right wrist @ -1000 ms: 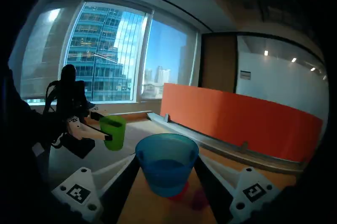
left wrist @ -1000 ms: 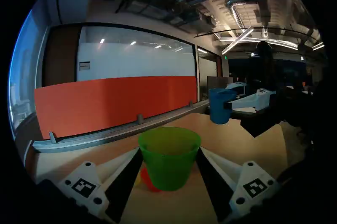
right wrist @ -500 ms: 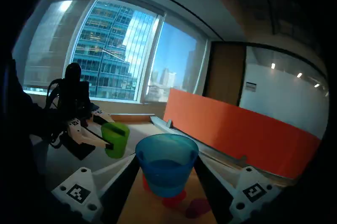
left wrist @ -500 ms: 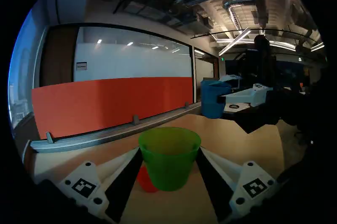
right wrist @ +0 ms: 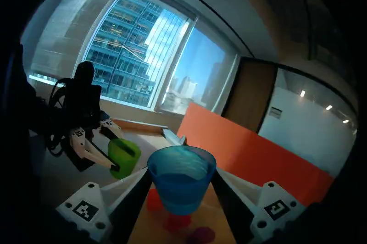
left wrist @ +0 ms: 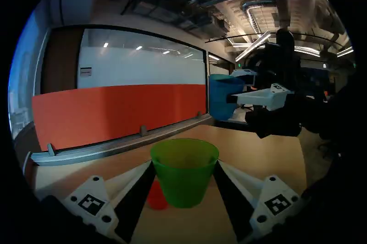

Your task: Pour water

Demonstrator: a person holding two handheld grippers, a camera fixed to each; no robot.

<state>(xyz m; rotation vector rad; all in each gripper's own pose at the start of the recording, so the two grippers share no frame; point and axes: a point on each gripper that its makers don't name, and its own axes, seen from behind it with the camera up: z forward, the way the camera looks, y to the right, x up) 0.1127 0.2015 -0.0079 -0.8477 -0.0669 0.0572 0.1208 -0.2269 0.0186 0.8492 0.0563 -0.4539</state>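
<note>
My left gripper [left wrist: 184,180] is shut on a green cup [left wrist: 184,170] that stands upright above the wooden table [left wrist: 257,147]. A blue cup [right wrist: 181,184] with water in it sits between the fingers of my right gripper [right wrist: 181,190], which is shut on it and tilted a little. In the left gripper view the blue cup [left wrist: 221,96] hangs high at the upper right, held by the right gripper [left wrist: 238,98]. In the right gripper view the green cup [right wrist: 123,157] sits lower left, held by the left gripper [right wrist: 117,159].
An orange partition [left wrist: 114,108] with a metal rail [left wrist: 119,145] runs along the table's far edge. Red discs [right wrist: 178,220] and a pink one [right wrist: 202,234] lie on the table under the blue cup; one red disc [left wrist: 157,196] shows beside the green cup. Large windows [right wrist: 124,69] stand behind the left gripper.
My right gripper has risen with the blue cup, moved closer to the green cup and begun to tilt. The left gripper has kept the green cup nearly still.
</note>
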